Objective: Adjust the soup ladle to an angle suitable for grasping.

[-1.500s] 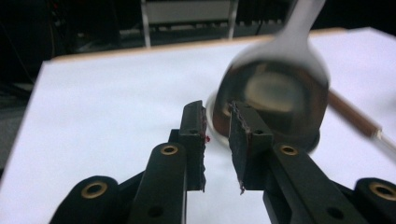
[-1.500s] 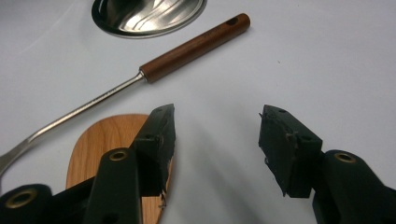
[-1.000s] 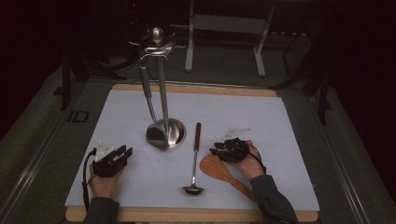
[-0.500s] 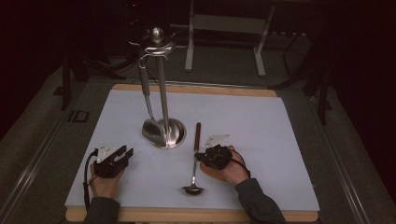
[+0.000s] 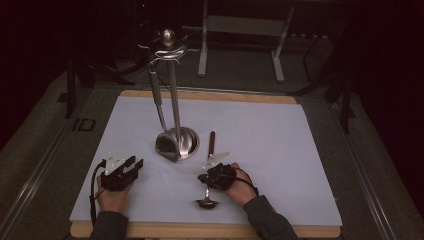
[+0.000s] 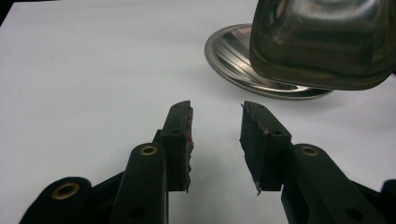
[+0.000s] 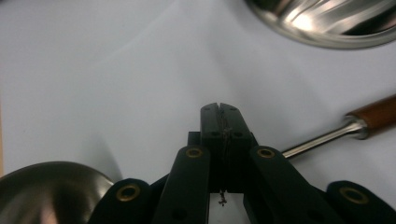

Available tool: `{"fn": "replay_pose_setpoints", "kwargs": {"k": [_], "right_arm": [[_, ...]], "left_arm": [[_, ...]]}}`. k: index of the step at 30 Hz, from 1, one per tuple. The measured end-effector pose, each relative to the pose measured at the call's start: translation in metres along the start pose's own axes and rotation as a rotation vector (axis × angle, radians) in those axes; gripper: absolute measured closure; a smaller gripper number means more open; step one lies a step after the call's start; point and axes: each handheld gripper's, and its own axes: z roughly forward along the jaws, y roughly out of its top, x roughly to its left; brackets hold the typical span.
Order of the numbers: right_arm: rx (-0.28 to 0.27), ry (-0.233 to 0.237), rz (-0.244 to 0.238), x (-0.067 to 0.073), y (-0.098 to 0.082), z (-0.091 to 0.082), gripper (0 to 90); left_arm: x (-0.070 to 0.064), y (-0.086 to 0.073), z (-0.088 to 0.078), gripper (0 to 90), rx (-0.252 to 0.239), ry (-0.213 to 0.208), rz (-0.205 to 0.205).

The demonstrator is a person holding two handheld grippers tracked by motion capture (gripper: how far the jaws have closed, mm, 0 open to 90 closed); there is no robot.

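White mat [image 5: 280, 150]: covers the wooden table, holds all items.

Utensil stand [image 5: 172, 100]: upright steel pole on a round dished base [image 5: 187, 142], left of centre. A ladle-like utensil [image 5: 159, 112] hangs from its top hooks, its bowl down beside the base.

Ladle [image 5: 210, 165]: lies flat, just right of the stand base, wooden handle end pointing far, steel bowl [image 5: 206, 203] at the near end by the mat's near edge.

Right gripper [image 5: 207, 179]: sits over the ladle's steel shaft, between handle and bowl. Jaws pressed together, pads touching; in the right gripper view the shaft [image 7: 317, 137] runs off to the right behind the closed jaws, and nothing shows between the pads, so whether they pinch the shaft cannot be told.

Left gripper [image 5: 134, 165]: near left of the mat, pointing toward the stand base. Jaws apart and have just been opening, nothing between them.
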Motion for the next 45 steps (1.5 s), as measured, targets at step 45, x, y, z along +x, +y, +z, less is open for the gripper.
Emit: {"fn": "replay_pose_setpoints", "kwargs": {"k": [45], "right_arm": [[0.234,0.056,0.003,-0.037,-0.052,-0.056,90.0]], "left_arm": [[0.0,0.0,0.001,63.9,0.005,0.0,0.002]]}}
